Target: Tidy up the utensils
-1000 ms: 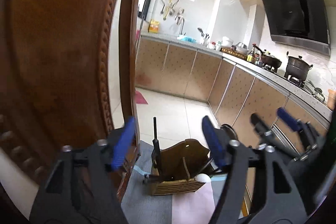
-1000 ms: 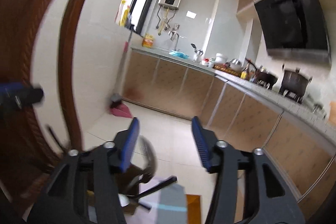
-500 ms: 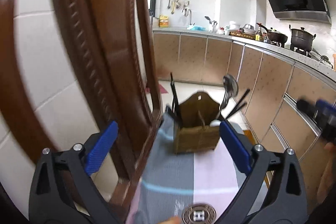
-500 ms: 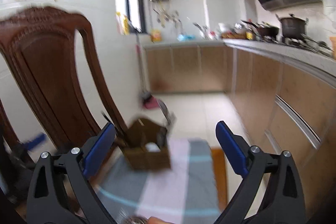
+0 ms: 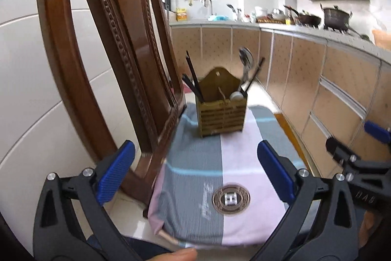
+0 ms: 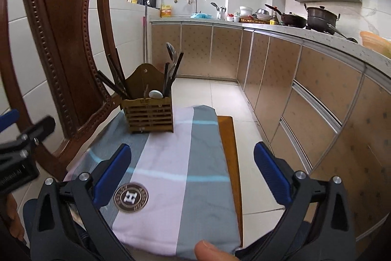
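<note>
Left gripper (image 5: 195,173) spread wide, holding nothing, near edge of the cloth (image 5: 215,163). Wooden holder (image 5: 222,116) sits at the cloth's far end, beside the chair back (image 5: 117,45): chopsticks (image 5: 194,80) left compartment, spoon (image 5: 245,65) right. Holder likely light and tippy; chopsticks thin, stiff, probably slick, so pinch mid-shaft. Spoon is best taken at the neck. Right gripper (image 6: 191,173) also spread, empty, well short of holder.

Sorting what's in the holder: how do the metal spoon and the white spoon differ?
The metal spoon stands bowl-up, rising well above the wooden holder; the white spoon barely clears the rim. The metal spoon is shiny grey, the white spoon matte white. Both sit in the holder's right compartment.
</note>
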The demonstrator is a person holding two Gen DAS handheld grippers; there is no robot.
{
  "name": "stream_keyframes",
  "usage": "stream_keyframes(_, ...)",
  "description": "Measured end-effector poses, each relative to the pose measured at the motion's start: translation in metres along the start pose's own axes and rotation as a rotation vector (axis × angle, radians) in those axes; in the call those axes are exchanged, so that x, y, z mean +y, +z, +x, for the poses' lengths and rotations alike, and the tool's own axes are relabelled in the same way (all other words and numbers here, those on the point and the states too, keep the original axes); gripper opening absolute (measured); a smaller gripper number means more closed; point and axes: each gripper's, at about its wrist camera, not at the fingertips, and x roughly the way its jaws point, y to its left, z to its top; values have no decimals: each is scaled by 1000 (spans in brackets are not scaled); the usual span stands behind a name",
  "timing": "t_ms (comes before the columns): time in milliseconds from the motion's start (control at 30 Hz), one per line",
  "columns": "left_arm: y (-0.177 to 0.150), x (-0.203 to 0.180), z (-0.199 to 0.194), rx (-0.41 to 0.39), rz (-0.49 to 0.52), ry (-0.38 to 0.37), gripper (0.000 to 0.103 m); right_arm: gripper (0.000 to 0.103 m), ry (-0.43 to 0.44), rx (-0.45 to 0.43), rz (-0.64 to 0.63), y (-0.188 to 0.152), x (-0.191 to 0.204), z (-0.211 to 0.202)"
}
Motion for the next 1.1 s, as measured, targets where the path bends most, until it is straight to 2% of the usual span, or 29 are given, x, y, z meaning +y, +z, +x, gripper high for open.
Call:
stream_keyframes(400, -7, 1, -36, -24, 2, -9, 99, 100, 3, -19, -2, -8, 0, -35)
stream_keyframes(1100, -10, 2, -42, -33, 5, -16, 99, 100, 19, -45, -9, -8, 5, -51)
